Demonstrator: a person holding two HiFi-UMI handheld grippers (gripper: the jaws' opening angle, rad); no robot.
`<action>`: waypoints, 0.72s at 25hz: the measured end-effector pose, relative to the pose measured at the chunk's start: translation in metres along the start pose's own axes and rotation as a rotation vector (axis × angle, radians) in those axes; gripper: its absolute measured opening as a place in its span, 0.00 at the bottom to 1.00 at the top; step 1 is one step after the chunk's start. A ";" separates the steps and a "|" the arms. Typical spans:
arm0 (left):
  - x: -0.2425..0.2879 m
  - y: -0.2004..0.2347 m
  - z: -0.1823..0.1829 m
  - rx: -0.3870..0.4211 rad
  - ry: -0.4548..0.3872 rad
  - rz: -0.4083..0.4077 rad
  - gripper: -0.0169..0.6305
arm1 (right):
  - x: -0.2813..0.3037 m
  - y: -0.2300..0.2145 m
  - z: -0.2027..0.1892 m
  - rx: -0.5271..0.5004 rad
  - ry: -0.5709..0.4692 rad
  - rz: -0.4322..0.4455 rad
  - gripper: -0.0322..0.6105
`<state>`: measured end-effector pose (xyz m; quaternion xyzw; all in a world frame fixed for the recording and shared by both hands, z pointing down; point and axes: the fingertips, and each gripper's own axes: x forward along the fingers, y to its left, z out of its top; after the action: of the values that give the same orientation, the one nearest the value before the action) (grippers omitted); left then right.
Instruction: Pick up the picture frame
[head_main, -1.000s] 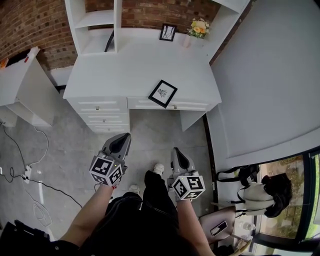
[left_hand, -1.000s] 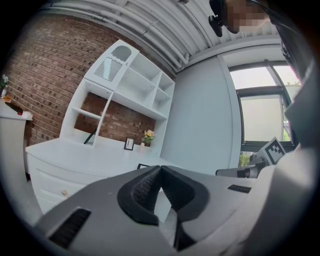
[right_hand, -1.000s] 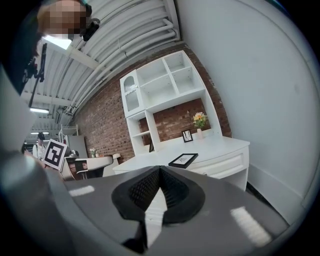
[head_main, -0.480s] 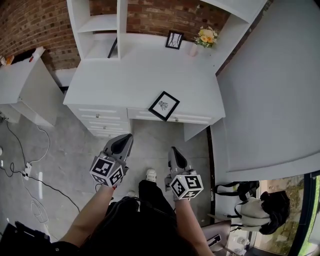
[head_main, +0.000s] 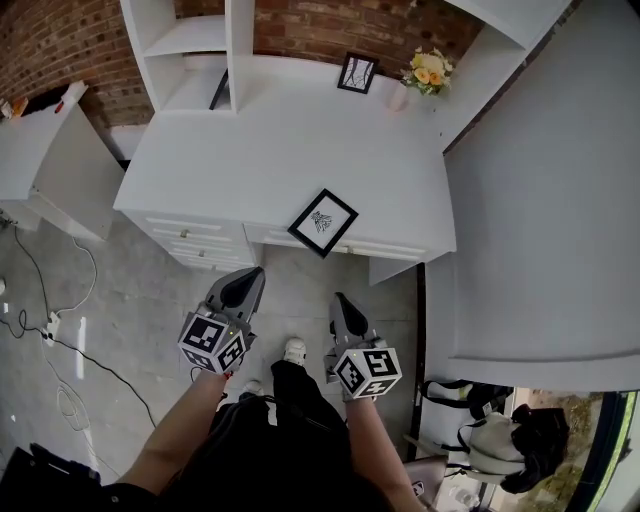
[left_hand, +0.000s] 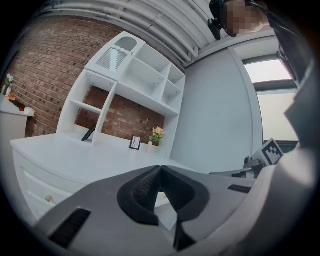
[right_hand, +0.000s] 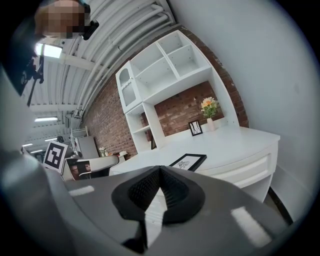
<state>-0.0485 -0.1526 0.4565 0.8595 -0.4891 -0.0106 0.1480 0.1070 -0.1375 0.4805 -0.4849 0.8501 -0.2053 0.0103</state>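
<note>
Grippers short of desk, frame not yet gripped

Picture frame (head_main: 322, 222) lies flat on the white desk (head_main: 250, 150), turned cornerwise, at the desk's 6 o'clock edge. Left gripper (head_main: 247, 274) hangs over the floor, well apart from the frame, which sits at its 1 o'clock. Its jaws are pressed together with nothing between them. Right gripper (head_main: 338, 299) hangs beside it, with the frame at its 12 o'clock and its jaws likewise closed and empty. Small frame (head_main: 357, 73) and flowers (head_main: 428, 70) stand at the desk's 12 o'clock side.

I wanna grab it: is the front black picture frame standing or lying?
Lying flat: the black square picture frame rests face-up on the white desk.
</note>
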 end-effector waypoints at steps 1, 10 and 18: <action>0.005 -0.001 -0.003 -0.002 0.006 0.003 0.03 | 0.003 -0.003 -0.002 0.004 0.008 0.006 0.05; 0.038 0.000 -0.017 -0.028 0.039 0.032 0.03 | 0.029 -0.027 -0.014 0.042 0.080 0.057 0.05; 0.061 0.005 -0.027 -0.044 0.057 0.064 0.03 | 0.050 -0.043 -0.019 0.083 0.137 0.114 0.06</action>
<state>-0.0164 -0.2003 0.4919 0.8400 -0.5115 0.0078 0.1811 0.1115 -0.1917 0.5222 -0.4196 0.8657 -0.2723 -0.0163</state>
